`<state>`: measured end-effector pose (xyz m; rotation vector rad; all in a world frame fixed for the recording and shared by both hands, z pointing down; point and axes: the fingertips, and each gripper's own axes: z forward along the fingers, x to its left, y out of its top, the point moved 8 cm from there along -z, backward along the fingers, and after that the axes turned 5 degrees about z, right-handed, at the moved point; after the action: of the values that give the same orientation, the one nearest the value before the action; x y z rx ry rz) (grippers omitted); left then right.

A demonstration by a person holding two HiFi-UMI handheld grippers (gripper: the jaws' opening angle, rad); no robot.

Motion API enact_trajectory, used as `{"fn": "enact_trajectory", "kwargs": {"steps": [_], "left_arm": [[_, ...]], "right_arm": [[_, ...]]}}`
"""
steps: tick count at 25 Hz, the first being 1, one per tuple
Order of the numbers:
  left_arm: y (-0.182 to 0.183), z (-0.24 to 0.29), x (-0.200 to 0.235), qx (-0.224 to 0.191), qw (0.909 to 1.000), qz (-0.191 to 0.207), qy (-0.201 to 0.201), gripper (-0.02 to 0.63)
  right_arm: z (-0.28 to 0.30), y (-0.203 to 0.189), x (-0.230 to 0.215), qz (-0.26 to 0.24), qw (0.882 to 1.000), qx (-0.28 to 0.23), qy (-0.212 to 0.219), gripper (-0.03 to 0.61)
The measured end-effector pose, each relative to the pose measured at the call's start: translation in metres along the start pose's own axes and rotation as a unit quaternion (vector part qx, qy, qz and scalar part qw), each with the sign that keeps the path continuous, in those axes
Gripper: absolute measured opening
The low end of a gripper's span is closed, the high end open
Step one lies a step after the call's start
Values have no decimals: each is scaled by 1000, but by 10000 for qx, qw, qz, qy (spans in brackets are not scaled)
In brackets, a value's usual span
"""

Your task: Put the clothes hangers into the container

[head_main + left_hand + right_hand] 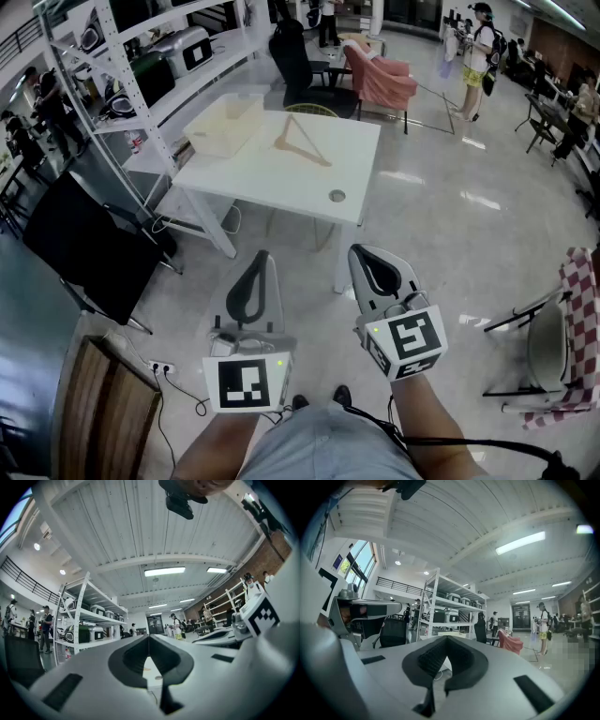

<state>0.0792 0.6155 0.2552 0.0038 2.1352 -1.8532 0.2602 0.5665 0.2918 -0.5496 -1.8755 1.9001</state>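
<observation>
**Head view.** A white table (361, 155) stands ahead of the person, well apart from both grippers. On it a single wooden hanger (302, 142) lies flat, just to the right of a pale, shallow container (225, 125) that sits at the table's far left. The hanger's widest span runs slantwise: its left end lies toward the container and its right end comes nearer the person. The left gripper (263, 256) and the right gripper (360, 251) are held low over the floor, side by side and pointing toward the table. The hanger lies forward of the gap between them, so neither is clearly the nearer. The left gripper is on the container's side.

**Left gripper view.** The left gripper (149, 640) has its jaws pressed together at the tips with nothing between them. A strip of the white table (151, 663) shows through the opening behind the tips, dead ahead. The hanger cannot be made out for certain here.

**Right gripper view.** The right gripper (446, 641) likewise has its jaws pressed together and empty. It looks level across the room toward a shelf rack (440, 603). The task appears not yet begun: the coming move is probably a long reach forward to the hanger.
</observation>
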Motion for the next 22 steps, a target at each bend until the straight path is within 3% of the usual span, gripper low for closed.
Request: {"fn": "enact_trajectory", "kwargs": {"steps": [7,12,22], "left_arm": [[-5,12,3,-1,10000,-73,49,12],[-7,18,-3,-34,9997,226,112,12],[-13,31,-21,147,9990,274,333,12]], "right_arm": [[12,-2,-5,-14,10000,39,88,11],[9,-4,-19,46,9999,13,160,11],[18,-13,-56,352,9986,35,394,11]]}}
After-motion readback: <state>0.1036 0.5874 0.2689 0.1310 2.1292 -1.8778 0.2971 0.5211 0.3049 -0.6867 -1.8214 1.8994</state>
